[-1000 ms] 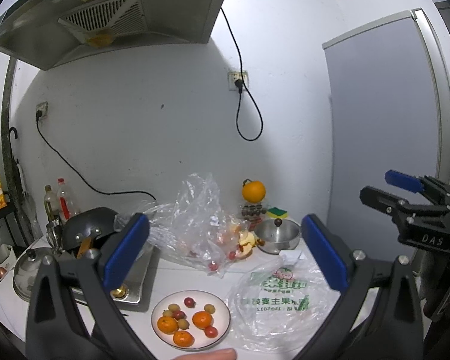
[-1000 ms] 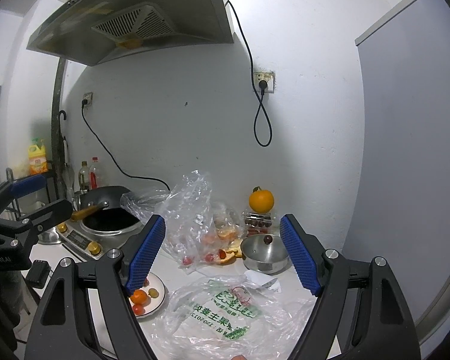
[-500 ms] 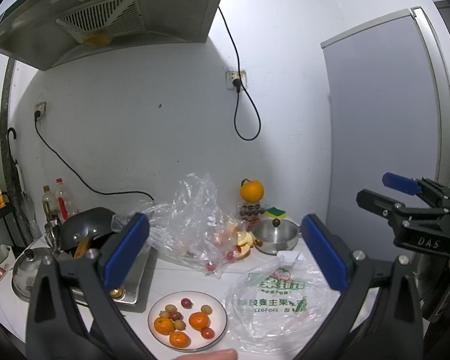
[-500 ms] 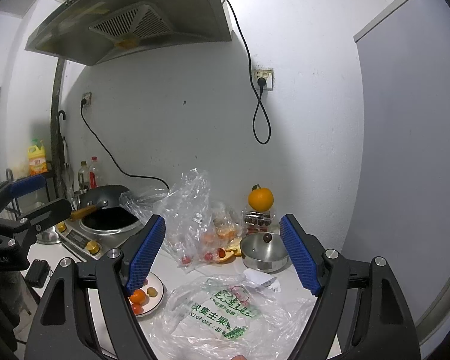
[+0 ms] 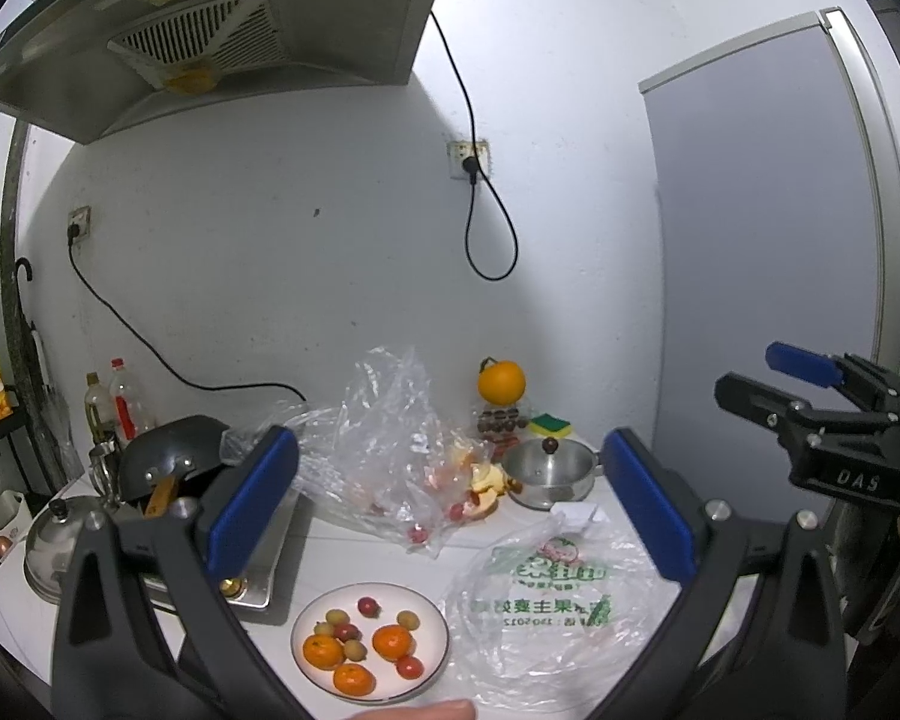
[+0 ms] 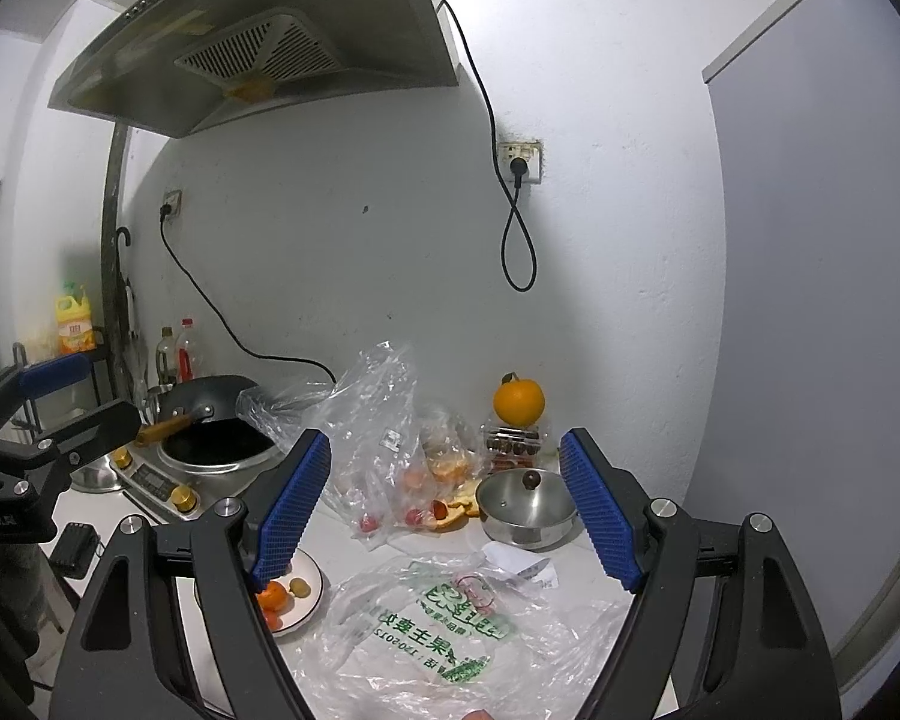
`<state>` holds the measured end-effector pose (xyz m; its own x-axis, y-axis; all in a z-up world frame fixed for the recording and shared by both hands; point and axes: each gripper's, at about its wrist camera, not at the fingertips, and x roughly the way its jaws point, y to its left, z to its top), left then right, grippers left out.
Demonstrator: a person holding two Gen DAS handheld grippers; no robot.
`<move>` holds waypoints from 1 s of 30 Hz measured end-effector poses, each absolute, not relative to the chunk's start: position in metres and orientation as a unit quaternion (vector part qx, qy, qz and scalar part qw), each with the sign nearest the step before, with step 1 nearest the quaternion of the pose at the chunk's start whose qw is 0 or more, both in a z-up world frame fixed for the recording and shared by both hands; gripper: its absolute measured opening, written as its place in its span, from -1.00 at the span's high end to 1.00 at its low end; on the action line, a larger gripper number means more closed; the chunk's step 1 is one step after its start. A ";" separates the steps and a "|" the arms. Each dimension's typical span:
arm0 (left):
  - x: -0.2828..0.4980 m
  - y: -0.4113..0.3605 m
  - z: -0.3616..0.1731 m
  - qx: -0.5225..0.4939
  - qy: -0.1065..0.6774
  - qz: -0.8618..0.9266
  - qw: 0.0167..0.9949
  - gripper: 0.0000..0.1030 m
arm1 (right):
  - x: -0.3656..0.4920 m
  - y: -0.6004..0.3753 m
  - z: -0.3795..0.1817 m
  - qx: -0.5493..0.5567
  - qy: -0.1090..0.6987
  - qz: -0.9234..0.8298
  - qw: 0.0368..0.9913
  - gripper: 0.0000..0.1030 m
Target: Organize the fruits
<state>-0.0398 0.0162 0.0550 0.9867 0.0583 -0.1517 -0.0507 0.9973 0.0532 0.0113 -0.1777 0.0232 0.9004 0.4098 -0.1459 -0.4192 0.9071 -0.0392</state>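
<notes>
A white plate point(image 5: 432, 654) on the white counter holds three small oranges point(image 5: 393, 642), red cherry tomatoes and pale green fruits. It shows partly in the right wrist view as the plate point(image 6: 309, 600). A flat plastic bag with green print point(image 5: 561, 588) point(image 6: 450, 618) lies right of the plate. A crumpled clear bag point(image 5: 390, 450) point(image 6: 384, 438) behind holds more fruit. A large orange point(image 5: 501, 382) point(image 6: 518, 401) sits on a small box by the wall. My left gripper point(image 5: 444, 507) and right gripper point(image 6: 444, 504) both hover open and empty above the counter.
A steel pot with lid point(image 5: 549, 474) point(image 6: 528, 507) stands at the back right, with orange peel beside it. A black wok point(image 6: 216, 426) rests on a cooker at the left, next to bottles point(image 5: 123, 405) and a steel lid point(image 5: 60, 546). A grey door point(image 5: 768, 240) bounds the right.
</notes>
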 end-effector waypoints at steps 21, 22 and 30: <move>-0.038 0.010 0.056 0.024 0.081 0.028 0.996 -0.99 | 0.012 -0.184 0.023 -0.031 0.066 0.215 0.974 -0.58; -0.038 0.010 0.056 0.024 0.081 0.028 0.996 -0.99 | 0.012 -0.184 0.023 -0.030 0.066 0.215 0.974 -0.58; -0.034 0.009 0.057 0.025 0.084 0.028 0.996 -0.98 | 0.015 -0.186 0.023 -0.029 0.067 0.215 0.974 -0.58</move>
